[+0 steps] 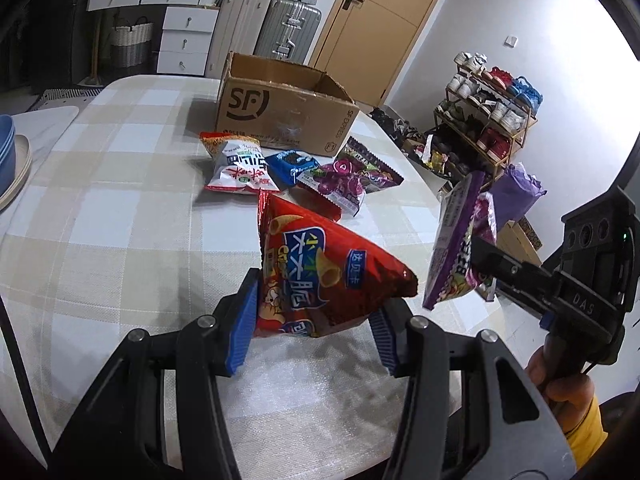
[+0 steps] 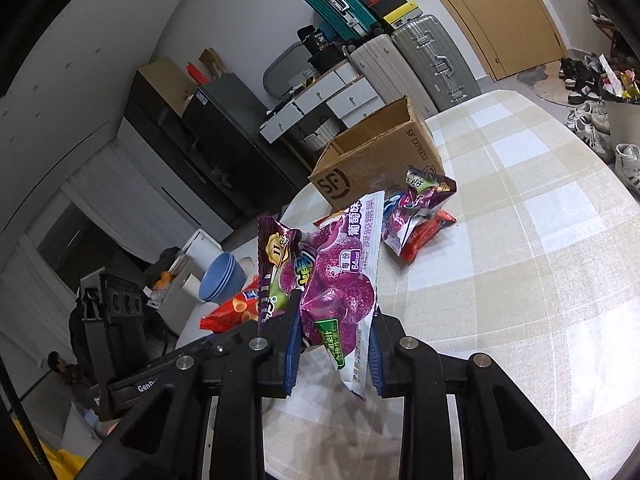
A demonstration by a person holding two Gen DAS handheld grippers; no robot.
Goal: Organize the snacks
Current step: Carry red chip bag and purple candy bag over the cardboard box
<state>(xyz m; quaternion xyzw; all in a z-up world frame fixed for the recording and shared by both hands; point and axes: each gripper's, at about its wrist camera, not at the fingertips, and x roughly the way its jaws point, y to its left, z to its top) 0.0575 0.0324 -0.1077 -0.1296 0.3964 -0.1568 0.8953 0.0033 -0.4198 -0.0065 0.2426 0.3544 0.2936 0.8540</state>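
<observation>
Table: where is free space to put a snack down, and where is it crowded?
The checkered table is bare left of the snack pile, between the cardboard box and the blue bowls, and near the left gripper. It is crowded just before the box, where the white-red bag, blue packet and purple packets lie.

I saw black left gripper (image 1: 316,324) linkages, ribbed blue pads (image 1: 242,328), silver pivot screws; my bare hand (image 1: 560,380), yellow sleeve (image 1: 588,428).
</observation>
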